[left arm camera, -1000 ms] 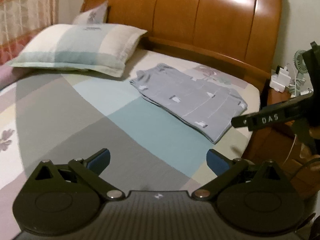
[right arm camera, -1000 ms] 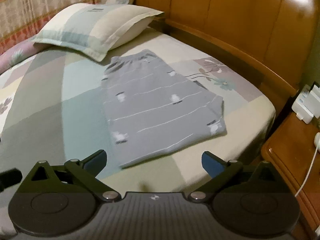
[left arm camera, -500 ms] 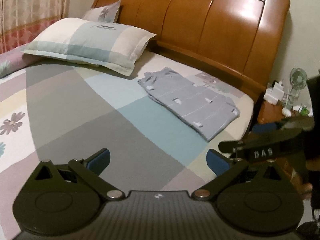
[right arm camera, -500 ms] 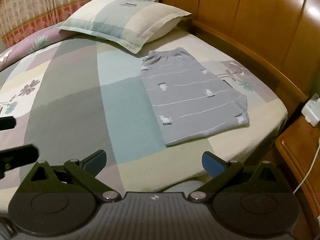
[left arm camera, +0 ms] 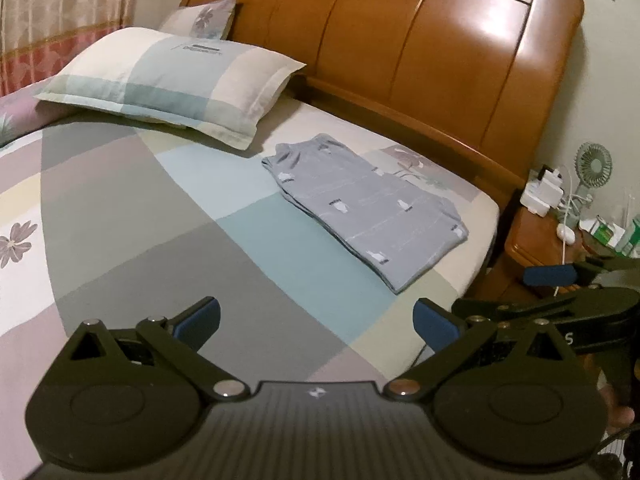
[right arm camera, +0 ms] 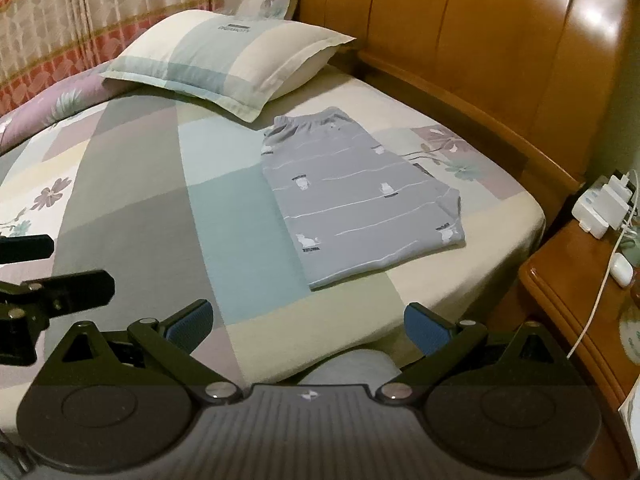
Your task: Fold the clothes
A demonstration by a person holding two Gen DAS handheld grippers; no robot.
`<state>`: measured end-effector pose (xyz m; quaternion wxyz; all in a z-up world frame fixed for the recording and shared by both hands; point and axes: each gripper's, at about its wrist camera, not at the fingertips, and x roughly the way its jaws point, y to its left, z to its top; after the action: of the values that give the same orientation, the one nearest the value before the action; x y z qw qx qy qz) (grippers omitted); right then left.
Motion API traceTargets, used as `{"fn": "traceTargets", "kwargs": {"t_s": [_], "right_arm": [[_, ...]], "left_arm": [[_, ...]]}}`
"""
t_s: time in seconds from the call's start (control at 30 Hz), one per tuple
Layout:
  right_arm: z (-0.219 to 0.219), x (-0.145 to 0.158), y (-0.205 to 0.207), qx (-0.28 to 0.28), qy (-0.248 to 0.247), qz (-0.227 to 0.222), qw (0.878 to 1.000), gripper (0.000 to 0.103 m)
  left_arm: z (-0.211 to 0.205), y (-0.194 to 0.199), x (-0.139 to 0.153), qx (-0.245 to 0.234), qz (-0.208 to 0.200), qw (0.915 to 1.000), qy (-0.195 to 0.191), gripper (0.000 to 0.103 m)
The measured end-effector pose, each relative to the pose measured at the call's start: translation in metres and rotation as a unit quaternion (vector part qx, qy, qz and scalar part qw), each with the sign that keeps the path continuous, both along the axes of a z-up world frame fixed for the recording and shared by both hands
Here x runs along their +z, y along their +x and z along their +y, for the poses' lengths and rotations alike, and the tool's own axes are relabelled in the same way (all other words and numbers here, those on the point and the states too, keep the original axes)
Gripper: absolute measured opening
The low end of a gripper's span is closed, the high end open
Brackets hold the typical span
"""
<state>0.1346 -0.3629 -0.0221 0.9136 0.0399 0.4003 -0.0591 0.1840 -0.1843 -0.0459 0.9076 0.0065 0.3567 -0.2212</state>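
A folded grey garment printed with thin white stripes and small white figures (right arm camera: 356, 204) lies flat on the bed's patchwork sheet of grey, teal and cream panels (right arm camera: 224, 216), just beside the pastel checked pillow (right arm camera: 224, 52) and near the curved wooden headboard (right arm camera: 500, 40); a wooden nightstand (right arm camera: 568, 300) stands by the bed's edge. The left hand-held gripper (left arm camera: 316, 318) hovers well apart from the garment, blue-padded jaws spread wide and empty; the right hand-held gripper (right arm camera: 308, 320) likewise gapes wide, holding nothing.
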Motion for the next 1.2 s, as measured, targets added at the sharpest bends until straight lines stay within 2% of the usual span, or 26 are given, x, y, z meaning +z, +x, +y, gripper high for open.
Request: {"fn": "traceTargets", "kwargs": {"t_s": [0.63, 1.2], "right_arm": [[-0.014, 0.001, -0.011, -0.019, 0.005, -0.001, 1.0, 0.103], [-0.017, -0.002, -0.008, -0.023, 0.002, 0.007, 1.0, 0.103]], "left_arm": [[-0.023, 0.003, -0.002, -0.006, 0.039, 0.9988, 0.028, 0.102], [-0.029, 0.01, -0.002, -0.007, 0.052, 0.998, 0.035, 0.102]]}}
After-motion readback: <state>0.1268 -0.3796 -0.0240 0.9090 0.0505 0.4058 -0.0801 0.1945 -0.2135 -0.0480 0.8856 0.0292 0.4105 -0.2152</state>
